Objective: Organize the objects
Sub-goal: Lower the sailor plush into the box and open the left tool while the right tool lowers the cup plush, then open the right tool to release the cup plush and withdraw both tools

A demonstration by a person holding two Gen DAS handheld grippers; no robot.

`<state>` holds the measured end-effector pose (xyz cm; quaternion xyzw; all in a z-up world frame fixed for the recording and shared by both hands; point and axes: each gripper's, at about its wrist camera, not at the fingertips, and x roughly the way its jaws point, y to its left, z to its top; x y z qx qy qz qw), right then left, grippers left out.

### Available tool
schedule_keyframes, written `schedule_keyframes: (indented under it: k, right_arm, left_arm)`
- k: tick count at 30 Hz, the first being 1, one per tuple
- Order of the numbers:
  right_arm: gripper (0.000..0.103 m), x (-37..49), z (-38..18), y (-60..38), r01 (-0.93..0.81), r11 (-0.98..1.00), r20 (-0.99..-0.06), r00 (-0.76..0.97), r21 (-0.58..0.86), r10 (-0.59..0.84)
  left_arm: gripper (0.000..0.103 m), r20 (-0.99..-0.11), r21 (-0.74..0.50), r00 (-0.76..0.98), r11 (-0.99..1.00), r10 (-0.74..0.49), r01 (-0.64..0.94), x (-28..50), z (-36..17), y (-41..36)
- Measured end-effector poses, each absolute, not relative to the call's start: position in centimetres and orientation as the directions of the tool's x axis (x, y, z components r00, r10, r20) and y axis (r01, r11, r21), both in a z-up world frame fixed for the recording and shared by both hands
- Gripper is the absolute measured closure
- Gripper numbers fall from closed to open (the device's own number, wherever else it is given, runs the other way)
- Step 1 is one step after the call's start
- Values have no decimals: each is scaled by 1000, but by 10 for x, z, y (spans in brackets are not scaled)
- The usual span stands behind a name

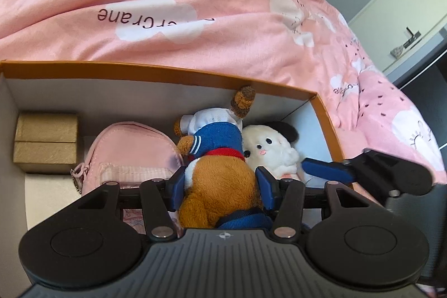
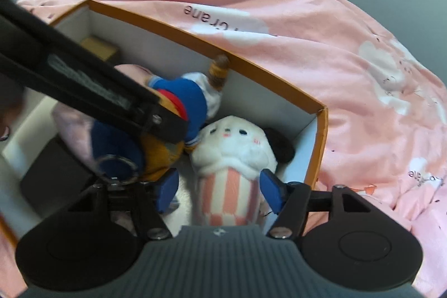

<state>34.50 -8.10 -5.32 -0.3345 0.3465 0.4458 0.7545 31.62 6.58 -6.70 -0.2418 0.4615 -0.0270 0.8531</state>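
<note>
An orange-rimmed box (image 1: 173,76) with white walls sits on the bed. My left gripper (image 1: 222,186) is shut on a brown plush dog (image 1: 220,186) in a blue sweater. It holds the dog low inside the box, with one ear against the far wall. Beside the dog lies a white plush (image 2: 234,147) with black ears and a pink-striped body. My right gripper (image 2: 219,192) is open and straddles the striped body. Its left pad stands clear of the plush. In the left wrist view the white plush (image 1: 268,147) lies at the dog's right, near a blue finger (image 1: 327,169) of the right gripper.
A pink pouch (image 1: 125,150) lies in the middle of the box and two gold boxes (image 1: 46,143) are stacked in its far left corner. A pink cloud-print duvet (image 1: 195,4) rises behind and to the right of the box. A pale cabinet (image 1: 405,4) stands at the far right.
</note>
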Motion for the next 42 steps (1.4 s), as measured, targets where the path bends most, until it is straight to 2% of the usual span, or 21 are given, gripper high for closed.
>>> schedule_keyframes:
  k: [3,4,6,7,8,11,16,21,24,29,30,42]
  right_arm:
    - [35,344,-45,-88,-918,352,-824,339,-184,454]
    - [36,344,-42,-91,-923,340,-826,329,-179,458]
    - [41,342,-41,-95,-933,312,-833,312,-178,457]
    - [47,346,-41,-95,-937,297,-838,306,-182,452]
    - [54,348,-42,-94,-939,286,-841,307,-191,445]
    - [59,346,-44,-96,-945,254,-849,300,-204,435]
    - [64,343,-45,-97,-949,246,-857,288,-197,427]
    - [69,341,-52,-93,-949,250,-869,285,-194,406]
    - [72,338,-55,-89,-938,288,-868,300,-193,395]
    - [77,342,-55,-85,-908,366,-850,350,-205,393]
    - [78,343,-55,-85,-904,377,-846,356,-203,397]
    - [81,355,-60,-75,-854,484,-812,414,-190,412]
  left_arm:
    - [42,-777,-430,572,885,-263,-178,317,-67,65]
    - [39,-779,-429,569,886,-264,-177,317,-66,66]
    - [33,-774,-426,575,890,-265,-163,315,-62,67]
    - [31,-768,-426,583,891,-266,-155,313,-59,68]
    - [30,-762,-426,590,892,-266,-149,311,-56,68]
    - [30,-757,-432,587,894,-288,-119,305,-48,69]
    - [41,-756,-439,565,897,-331,-62,289,-43,64]
    - [44,-770,-418,540,908,-339,-26,279,-46,58]
    - [57,-799,-342,526,940,-291,0,279,-50,49]
    - [60,-804,-306,534,952,-261,6,283,-59,46]
    - [65,-808,-288,536,958,-244,2,284,-60,45]
    - [69,-804,-272,559,962,-203,-41,293,-64,47]
